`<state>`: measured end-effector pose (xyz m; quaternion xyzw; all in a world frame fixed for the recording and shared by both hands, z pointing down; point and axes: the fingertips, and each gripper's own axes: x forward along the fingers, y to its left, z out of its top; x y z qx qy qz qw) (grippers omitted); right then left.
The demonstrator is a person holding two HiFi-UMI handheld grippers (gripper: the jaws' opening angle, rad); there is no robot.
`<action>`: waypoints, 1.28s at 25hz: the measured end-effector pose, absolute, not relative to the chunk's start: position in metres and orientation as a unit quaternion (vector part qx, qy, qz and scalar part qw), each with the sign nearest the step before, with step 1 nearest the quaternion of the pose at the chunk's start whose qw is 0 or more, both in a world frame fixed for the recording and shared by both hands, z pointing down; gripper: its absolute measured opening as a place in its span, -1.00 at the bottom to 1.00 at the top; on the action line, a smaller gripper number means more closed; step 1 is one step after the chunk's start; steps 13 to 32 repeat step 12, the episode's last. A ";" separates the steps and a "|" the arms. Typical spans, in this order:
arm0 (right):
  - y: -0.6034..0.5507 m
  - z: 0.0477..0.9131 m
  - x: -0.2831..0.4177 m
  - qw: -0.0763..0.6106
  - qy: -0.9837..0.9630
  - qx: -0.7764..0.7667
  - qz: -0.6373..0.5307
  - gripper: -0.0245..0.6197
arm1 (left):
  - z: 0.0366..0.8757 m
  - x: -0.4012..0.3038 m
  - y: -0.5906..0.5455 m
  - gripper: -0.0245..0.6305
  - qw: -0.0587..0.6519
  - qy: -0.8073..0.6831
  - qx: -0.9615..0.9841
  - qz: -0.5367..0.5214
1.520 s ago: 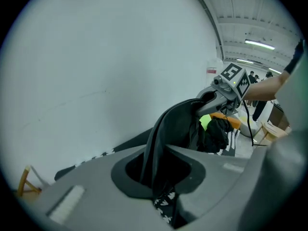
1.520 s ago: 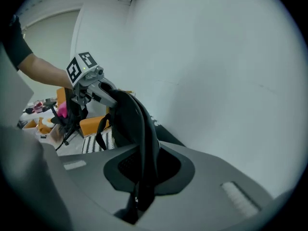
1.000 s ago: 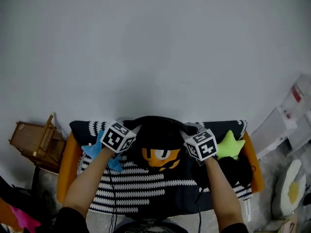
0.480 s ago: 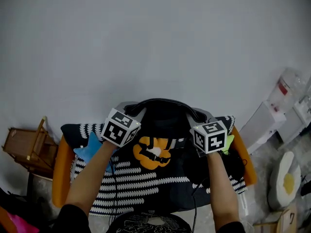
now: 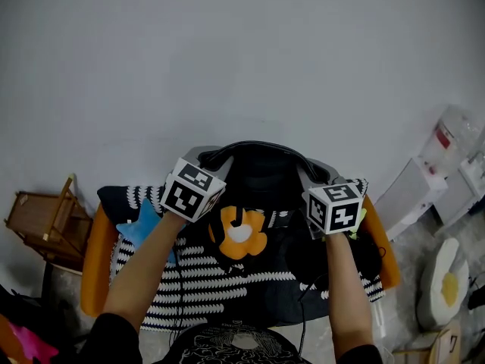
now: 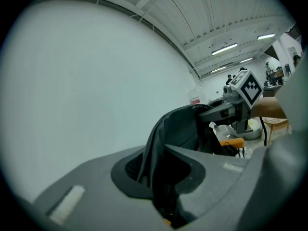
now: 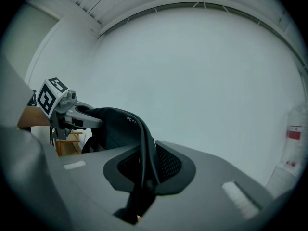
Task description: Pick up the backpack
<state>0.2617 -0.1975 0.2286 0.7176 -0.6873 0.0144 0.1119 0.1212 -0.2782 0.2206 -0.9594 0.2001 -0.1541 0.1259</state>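
Hanging before the pale wall (image 5: 227,51) and over a black-and-white striped cloth (image 5: 198,280), the black backpack (image 5: 258,184) with an orange patch is held at its top. The left hand-held gripper (image 5: 201,158) and right hand-held gripper (image 5: 318,171) each pinch its dark fabric.

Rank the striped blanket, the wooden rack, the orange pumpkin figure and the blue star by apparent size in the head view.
1. striped blanket
2. wooden rack
3. orange pumpkin figure and blue star: about alike; the left arm covers part of the star, so I won't rank them.
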 end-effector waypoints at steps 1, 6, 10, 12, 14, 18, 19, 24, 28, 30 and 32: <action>-0.198 0.229 0.261 0.113 -0.688 0.717 0.014 -0.75 | 0.221 0.120 -0.278 -0.76 0.125 0.201 -0.959 -0.154; -0.199 0.229 0.257 0.115 -0.692 0.713 0.012 -0.75 | 0.221 0.115 -0.278 -0.76 0.122 0.209 -0.958 -0.154; -0.199 0.230 0.256 0.116 -0.694 0.710 0.011 -0.75 | 0.222 0.114 -0.278 -0.76 0.122 0.213 -0.957 -0.155; -0.200 0.230 0.255 0.116 -0.695 0.709 0.010 -0.75 | 0.222 0.114 -0.278 -0.76 0.121 0.214 -0.957 -0.156; -0.200 0.230 0.255 0.116 -0.695 0.709 0.010 -0.75 | 0.222 0.114 -0.278 -0.76 0.121 0.214 -0.957 -0.156; -0.200 0.230 0.255 0.116 -0.695 0.709 0.010 -0.75 | 0.222 0.114 -0.278 -0.76 0.121 0.214 -0.957 -0.156; -0.200 0.230 0.255 0.116 -0.695 0.709 0.010 -0.75 | 0.222 0.114 -0.278 -0.76 0.121 0.214 -0.957 -0.156; -0.200 0.230 0.255 0.116 -0.695 0.709 0.010 -0.75 | 0.222 0.114 -0.278 -0.76 0.121 0.214 -0.957 -0.156; -0.200 0.230 0.255 0.116 -0.695 0.709 0.010 -0.75 | 0.222 0.114 -0.278 -0.76 0.121 0.214 -0.957 -0.156; -0.200 0.230 0.255 0.116 -0.695 0.709 0.010 -0.75 | 0.222 0.114 -0.278 -0.76 0.121 0.214 -0.957 -0.156; -0.200 0.230 0.255 0.116 -0.695 0.709 0.010 -0.75 | 0.222 0.114 -0.278 -0.76 0.121 0.214 -0.957 -0.156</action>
